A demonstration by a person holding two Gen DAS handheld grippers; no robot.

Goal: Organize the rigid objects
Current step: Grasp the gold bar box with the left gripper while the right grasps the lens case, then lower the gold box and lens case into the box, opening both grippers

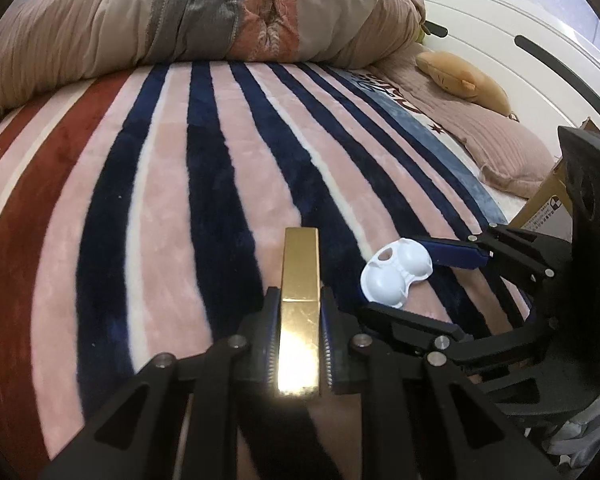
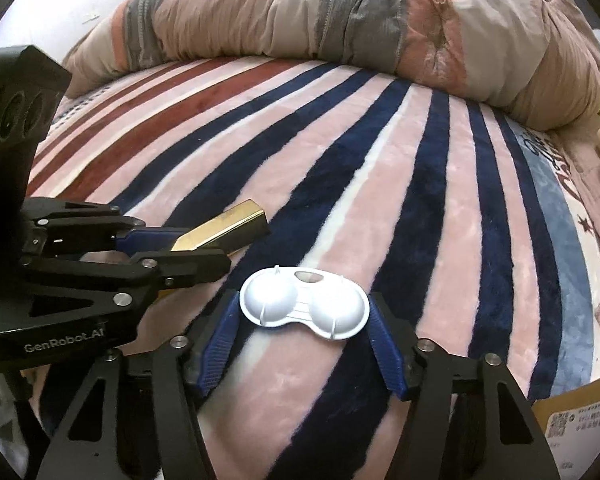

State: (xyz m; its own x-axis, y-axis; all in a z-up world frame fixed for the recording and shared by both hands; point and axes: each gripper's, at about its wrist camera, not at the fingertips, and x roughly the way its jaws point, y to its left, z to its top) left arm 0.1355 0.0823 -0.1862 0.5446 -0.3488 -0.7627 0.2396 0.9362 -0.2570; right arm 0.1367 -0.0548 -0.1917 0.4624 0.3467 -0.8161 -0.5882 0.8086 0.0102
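Note:
A gold rectangular box (image 1: pixel 300 264) lies lengthwise between the fingers of my left gripper (image 1: pixel 300 294), which is shut on its near half. The far end of the gold box (image 2: pixel 228 220) sticks out past the left gripper (image 2: pixel 204 248) over the striped blanket (image 1: pixel 160 180). To its right a white plastic piece with two domes (image 2: pixel 276 300) rests on the blanket. My right gripper (image 2: pixel 305 298) straddles this piece, with a blue pad (image 2: pixel 220 336) set against each end. The white piece (image 1: pixel 384 284) shows slightly tilted in the left wrist view, between the fingers of the right gripper (image 1: pixel 392 276).
A rolled quilt (image 1: pixel 180 20) runs along the back of the bed. A tan plush toy (image 1: pixel 460 76) and a pink pillow (image 1: pixel 500 148) lie at the right by a white headboard (image 1: pixel 520 12). A cardboard box (image 2: pixel 572 420) stands at the near right edge.

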